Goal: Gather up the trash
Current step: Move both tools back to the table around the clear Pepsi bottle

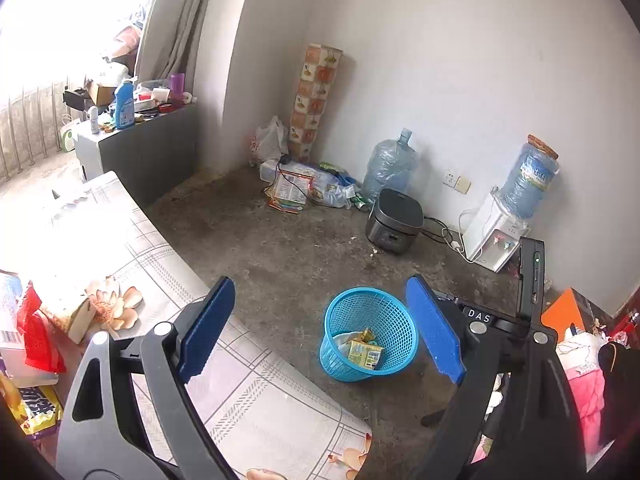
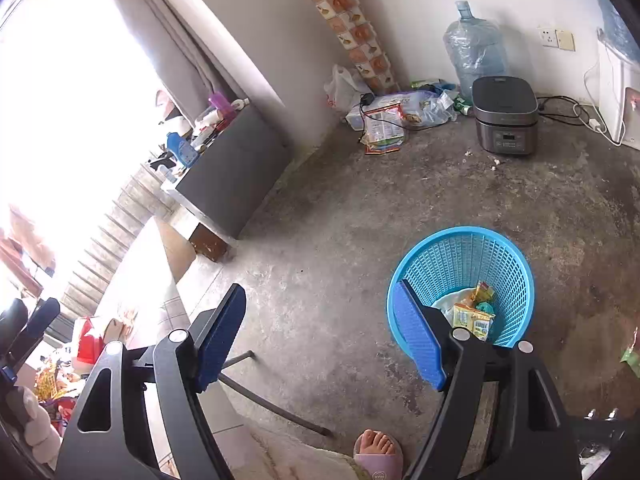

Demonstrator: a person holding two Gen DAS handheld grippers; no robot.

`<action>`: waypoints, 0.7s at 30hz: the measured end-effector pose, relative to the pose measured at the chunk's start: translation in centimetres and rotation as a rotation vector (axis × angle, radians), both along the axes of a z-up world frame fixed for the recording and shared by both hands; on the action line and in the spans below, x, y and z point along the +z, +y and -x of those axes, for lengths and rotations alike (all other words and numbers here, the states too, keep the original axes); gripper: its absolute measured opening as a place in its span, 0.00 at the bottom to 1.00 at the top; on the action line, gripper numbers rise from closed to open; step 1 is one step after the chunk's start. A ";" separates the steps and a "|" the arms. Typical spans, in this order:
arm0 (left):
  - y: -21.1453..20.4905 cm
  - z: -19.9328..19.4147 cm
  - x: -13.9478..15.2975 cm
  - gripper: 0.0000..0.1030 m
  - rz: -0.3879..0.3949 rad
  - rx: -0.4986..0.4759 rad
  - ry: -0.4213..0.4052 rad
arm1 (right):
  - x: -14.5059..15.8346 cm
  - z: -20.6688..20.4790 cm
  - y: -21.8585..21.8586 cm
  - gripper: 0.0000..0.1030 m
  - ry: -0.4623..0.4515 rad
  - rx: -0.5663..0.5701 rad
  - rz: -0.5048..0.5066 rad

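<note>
Here both grippers hang empty, jaws apart. The basket [image 2: 460,284] stands upright on the floor, mouth up, wrappers inside, just ahead of the right gripper [image 2: 320,340]. More trash [image 1: 38,336] lies on the table [image 1: 248,392], left of the left gripper [image 1: 320,332], which looks nearer; its long axis is unclear.

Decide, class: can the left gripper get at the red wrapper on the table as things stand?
Probably yes: the left gripper is open and empty, and the red wrapper lies uncovered on the table, off to its left.

left tool [image 1: 320,328] gaping, right tool [image 2: 320,336] gaping
</note>
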State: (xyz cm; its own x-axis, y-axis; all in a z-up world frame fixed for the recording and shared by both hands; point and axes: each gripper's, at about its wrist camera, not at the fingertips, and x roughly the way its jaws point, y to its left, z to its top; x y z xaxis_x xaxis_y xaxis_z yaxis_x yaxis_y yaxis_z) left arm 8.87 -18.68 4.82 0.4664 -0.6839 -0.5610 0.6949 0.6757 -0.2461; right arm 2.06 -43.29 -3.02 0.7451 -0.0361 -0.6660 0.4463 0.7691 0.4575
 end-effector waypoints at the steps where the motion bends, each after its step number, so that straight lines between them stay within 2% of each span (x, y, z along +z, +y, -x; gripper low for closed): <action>1: 1.3 0.2 0.5 0.81 0.008 0.013 -0.008 | 0.6 -0.4 1.0 0.73 0.000 0.029 0.003; 4: 5.4 1.0 2.2 0.81 0.050 0.053 -0.009 | 2.3 -1.4 4.2 0.74 0.002 0.102 0.012; 6: 8.6 1.3 3.1 0.83 0.090 0.085 0.023 | 3.3 -2.2 6.3 0.75 0.003 0.152 0.021; 8: 12.6 1.6 4.3 0.84 0.139 0.128 0.057 | 4.2 -3.2 8.5 0.76 0.015 0.200 0.045; 10: 16.9 2.2 5.3 0.84 0.183 0.180 0.047 | 5.1 -4.4 10.7 0.76 0.023 0.253 0.063; 12: 21.2 2.8 6.2 0.84 0.210 0.253 0.018 | 6.1 -5.6 12.9 0.76 0.025 0.304 0.074; 16: 30.8 3.3 6.8 0.84 0.222 0.467 -0.032 | 7.7 -8.6 17.1 0.80 0.011 0.393 0.071; 21: 40.9 2.5 4.8 0.84 0.231 0.709 0.014 | 7.5 -13.1 21.7 0.80 0.018 0.476 0.037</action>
State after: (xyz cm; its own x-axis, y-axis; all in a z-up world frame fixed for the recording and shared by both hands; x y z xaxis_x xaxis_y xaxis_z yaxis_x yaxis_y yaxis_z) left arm 6.37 22.24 9.64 0.8332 -0.3228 -0.4489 0.1070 0.8907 -0.4418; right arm 15.21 -21.58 4.50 0.6727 0.2822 -0.6840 0.0480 0.9058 0.4210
